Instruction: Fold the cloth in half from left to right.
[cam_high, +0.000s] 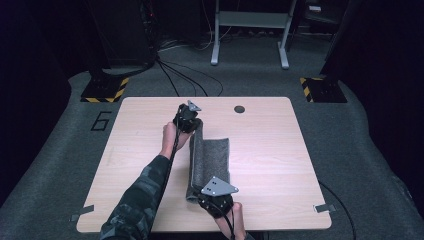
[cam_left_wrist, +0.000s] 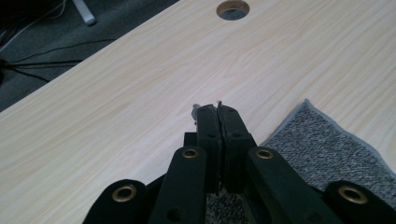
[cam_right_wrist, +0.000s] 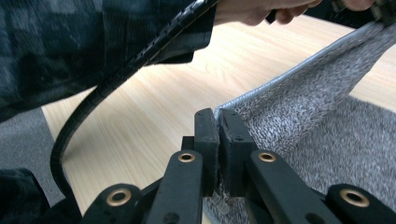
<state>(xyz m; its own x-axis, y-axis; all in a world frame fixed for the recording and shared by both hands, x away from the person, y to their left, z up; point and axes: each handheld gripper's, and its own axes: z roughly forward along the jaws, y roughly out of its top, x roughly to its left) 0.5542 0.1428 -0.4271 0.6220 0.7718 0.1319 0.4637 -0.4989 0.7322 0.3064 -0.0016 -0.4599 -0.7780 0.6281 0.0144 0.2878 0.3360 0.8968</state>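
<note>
Right, my left gripper (cam_high: 189, 119) has its fingers clamped on the far corner of the grey cloth (cam_high: 216, 159), lifting that edge off the table (cam_high: 270, 150). The cloth lies mid-table, part folded. My right gripper (cam_high: 216, 202) pinches the near corner, fingers tight together on it.

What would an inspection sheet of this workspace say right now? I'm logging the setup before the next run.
Surface: light wooden table with a round hole near the far edge.
Job's things: grey cloth, its left edge lifted off the table and folding over.
Clutter: nothing seen.
Grippers: left gripper shut on the cloth's far corner; right gripper shut on its near corner.
Cables: black cable trailing along the sleeve; more on the floor.
Surroundings: grey carpet, hazard-striped bases, grey frame.
</note>
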